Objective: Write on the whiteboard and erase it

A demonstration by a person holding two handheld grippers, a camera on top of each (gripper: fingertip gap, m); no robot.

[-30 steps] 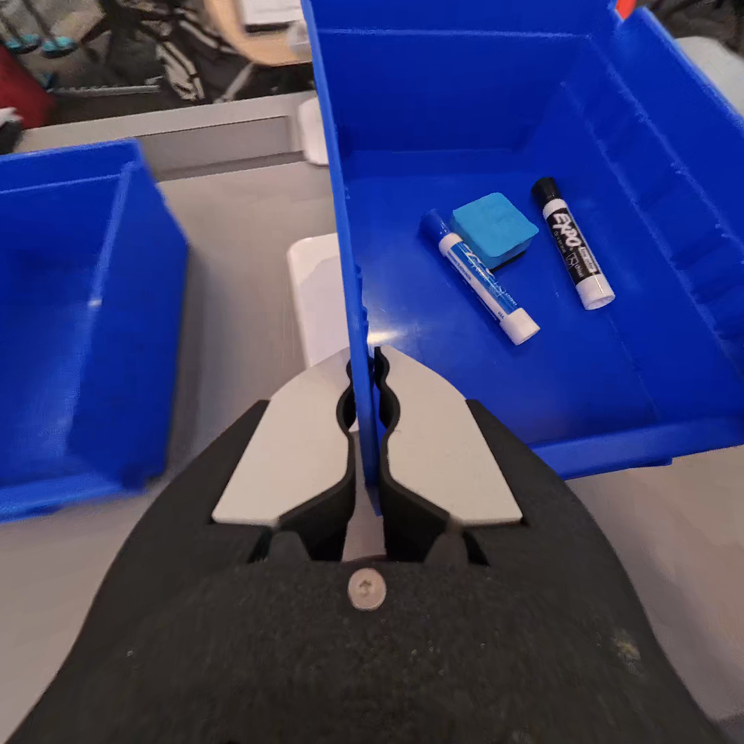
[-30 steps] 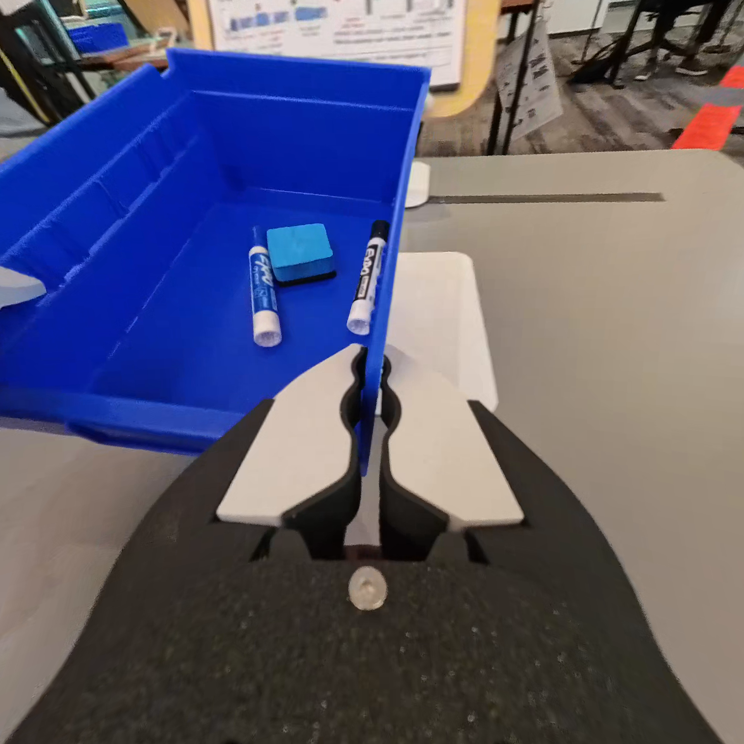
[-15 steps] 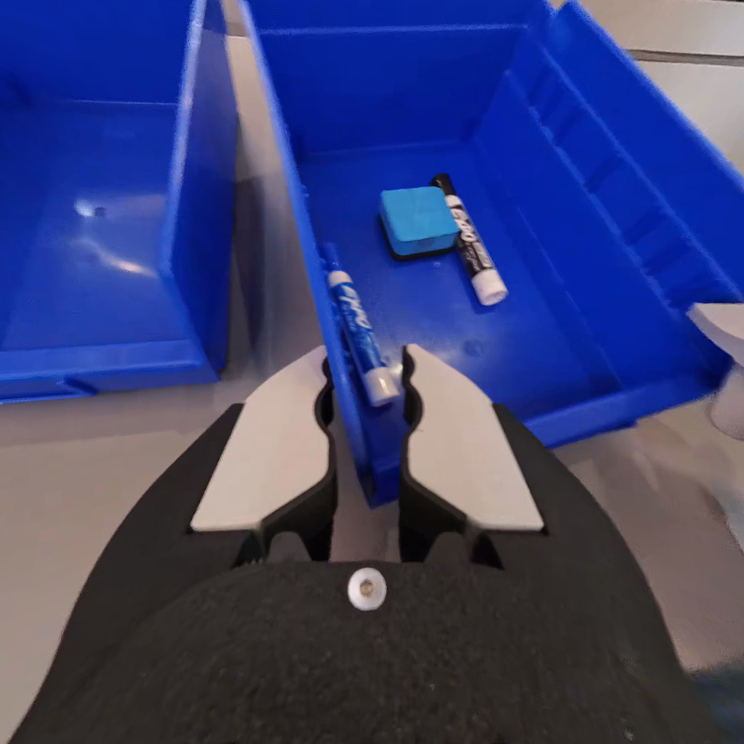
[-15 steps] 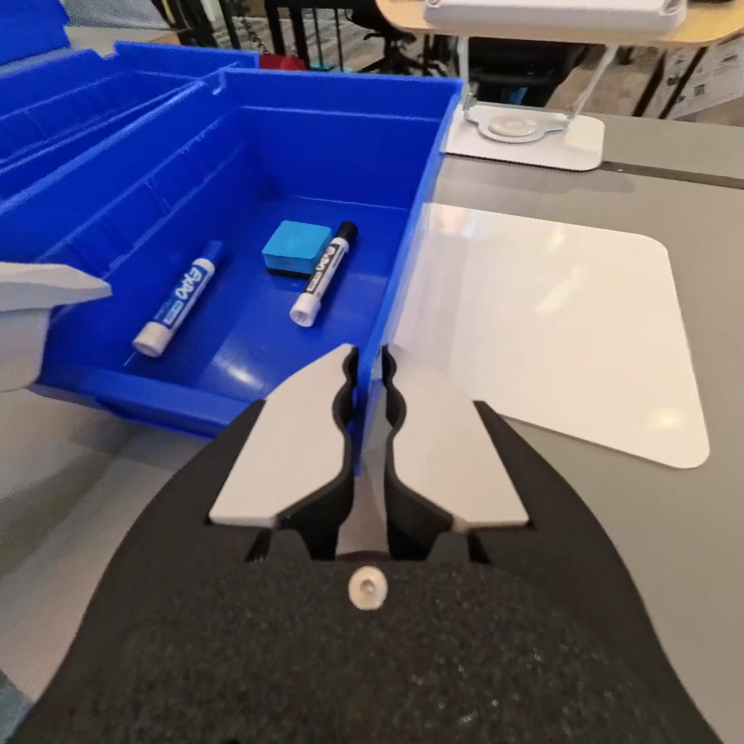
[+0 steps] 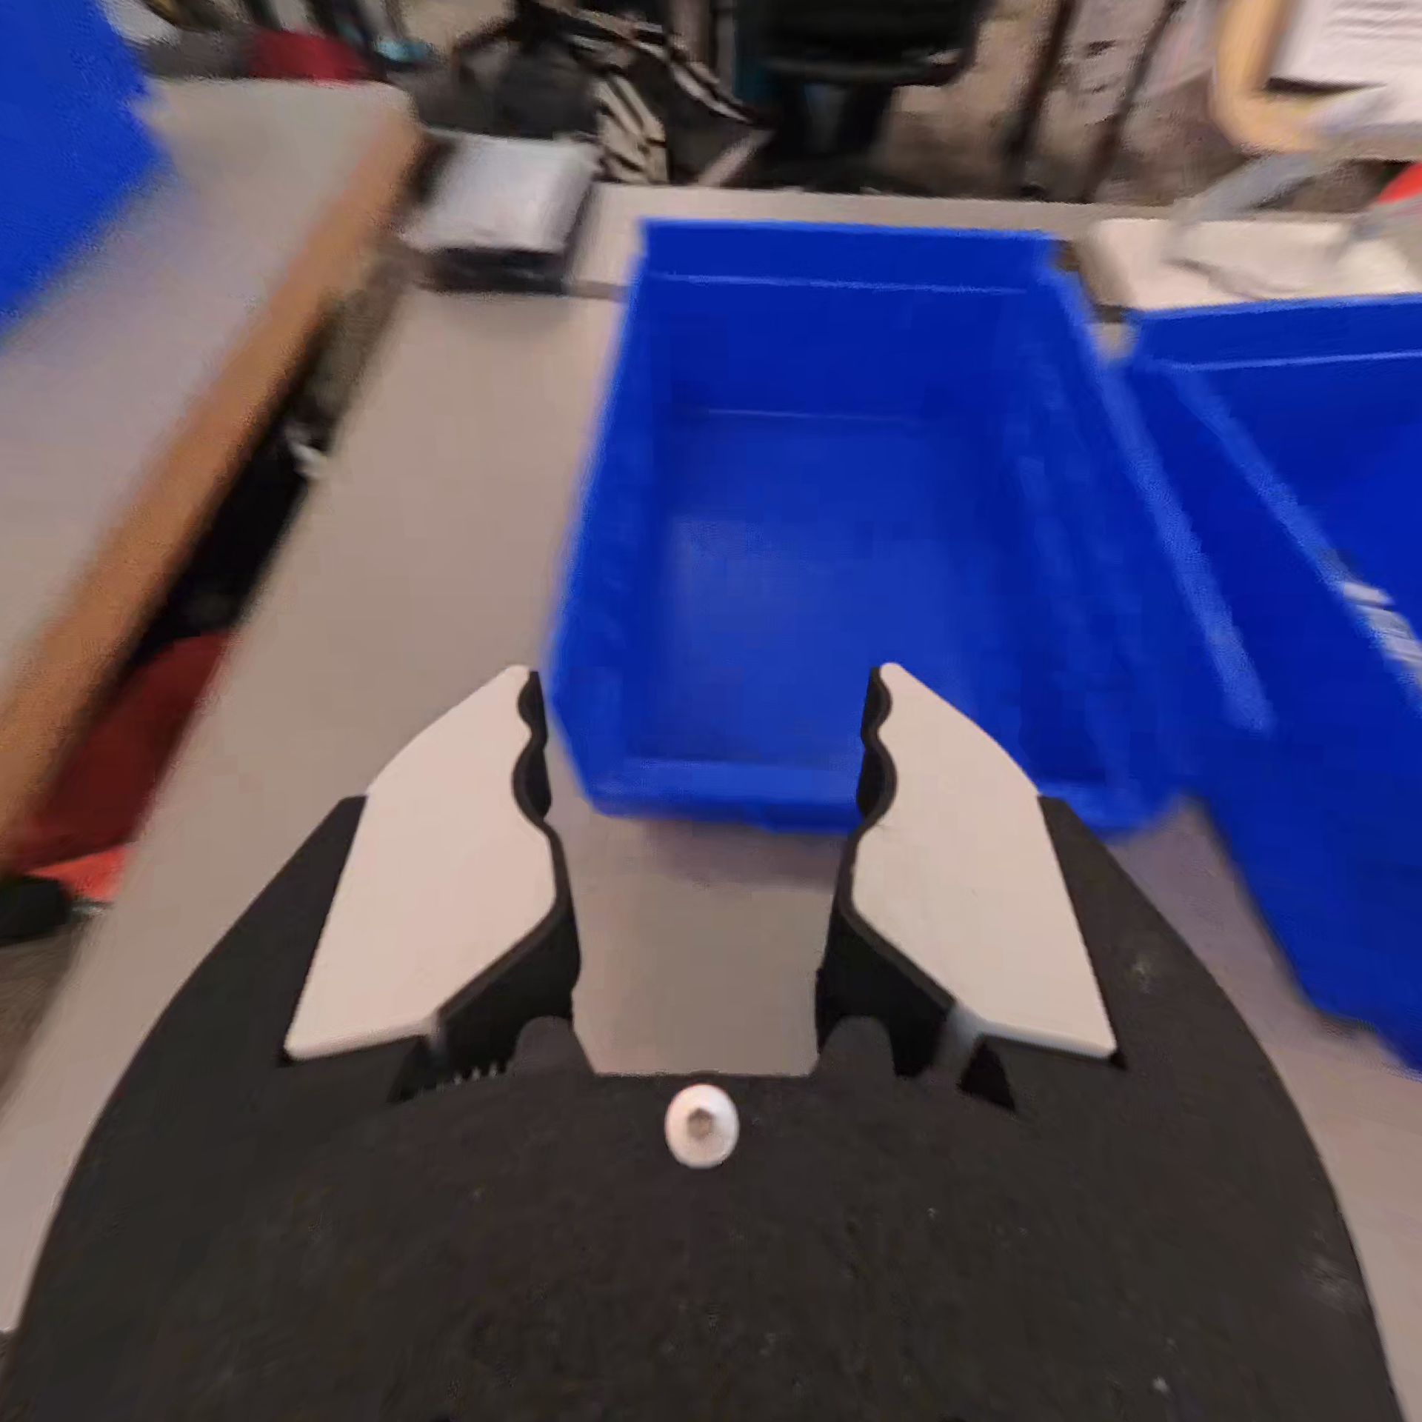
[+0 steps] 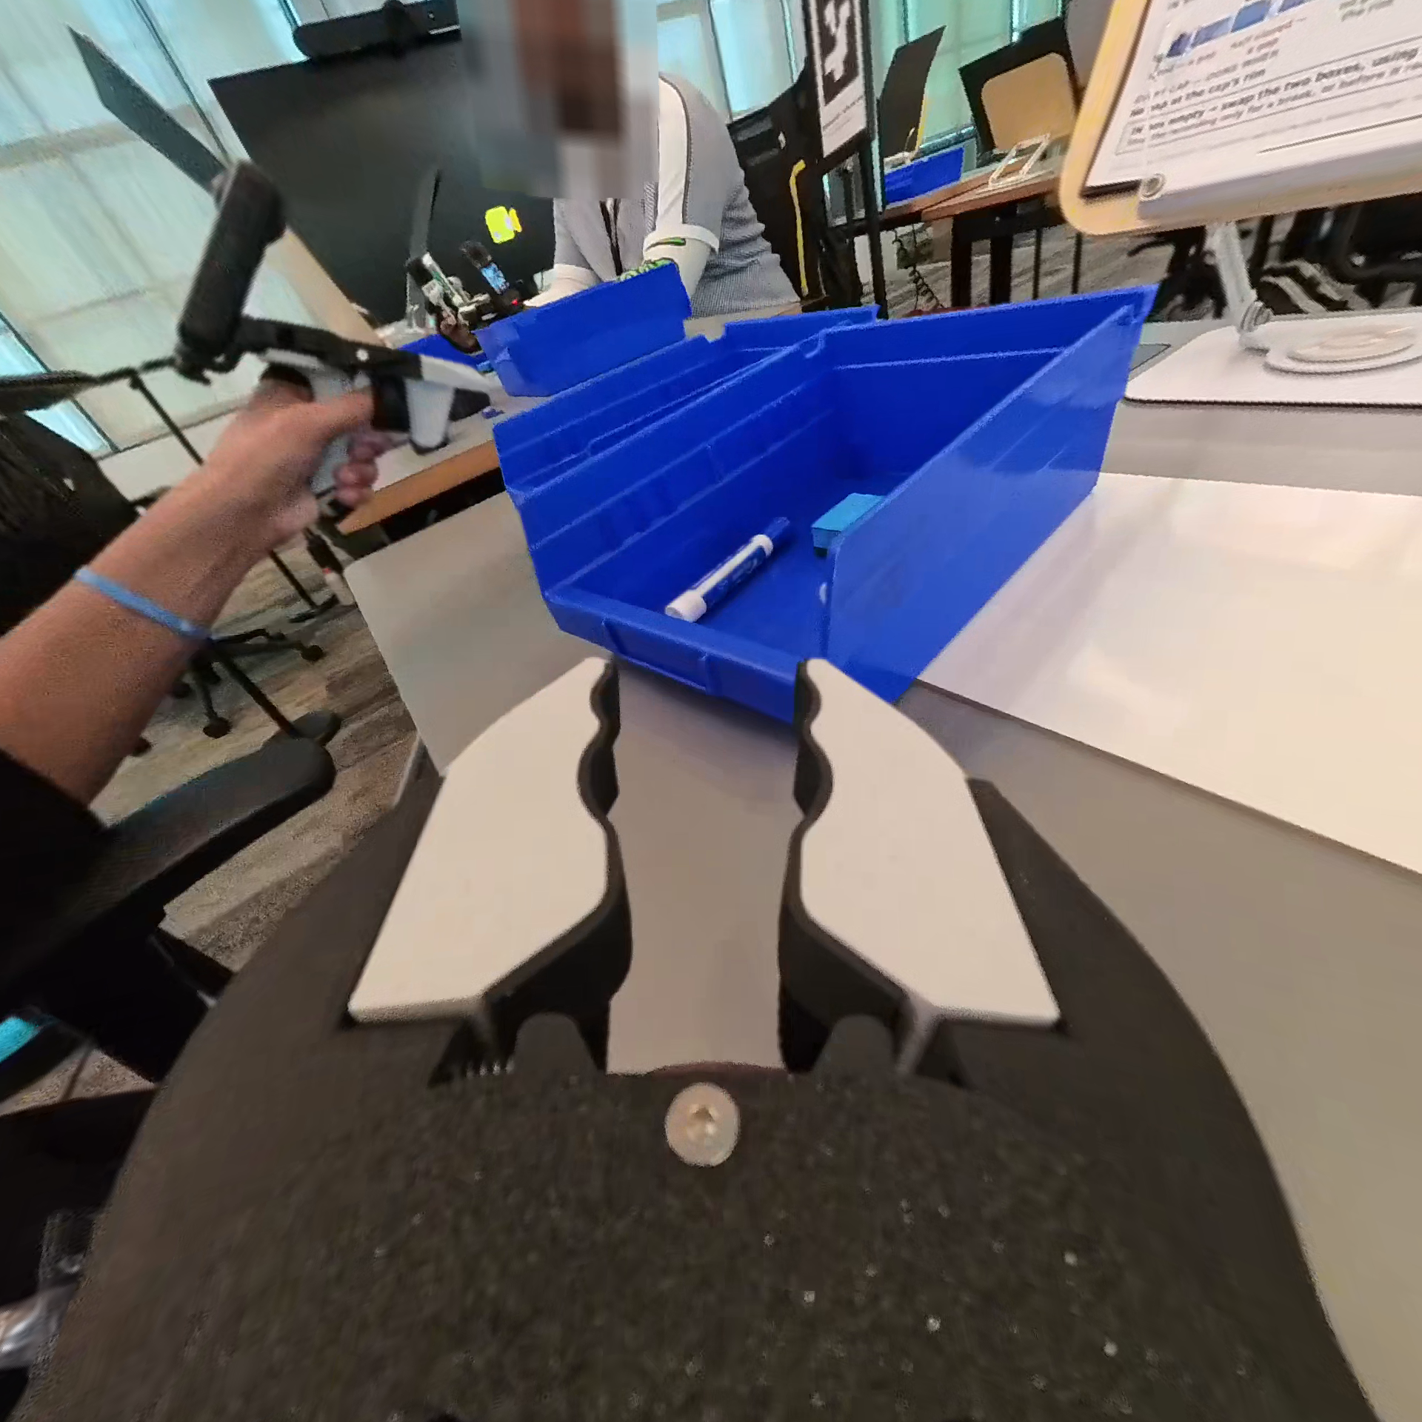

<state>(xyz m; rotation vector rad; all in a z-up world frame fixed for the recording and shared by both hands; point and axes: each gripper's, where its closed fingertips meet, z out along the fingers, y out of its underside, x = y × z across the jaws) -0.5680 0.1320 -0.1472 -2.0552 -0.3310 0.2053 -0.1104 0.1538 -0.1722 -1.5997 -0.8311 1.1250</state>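
Marker, blue-capped (image 6: 729, 569): lies flat on the floor of the nearer blue bin (image 6: 1000, 492), seen in the right wrist view. Its long axis runs diagonally, white butt end toward the bin's low front lip, blue cap pointing away and to the right.

Eraser, blue block (image 6: 842, 519): sits just beyond the cap, partly hidden by the bin's side wall.

Whiteboard (image 6: 1200, 639): lies flat on the grey table (image 6: 1154, 962), directly right of that bin, its surface unmarked.

Right gripper (image 6: 704, 681): jaws apart, nothing held, poised just short of the bin's front lip; the marker lies straight ahead, so this gripper is judged the nearer.

Left gripper (image 5: 704, 681): jaws wide apart, nothing held, faced toward a second, empty blue bin (image 5: 846, 539); view heavily blurred. The left hand (image 6: 285, 462) is held raised, well left of the bins.
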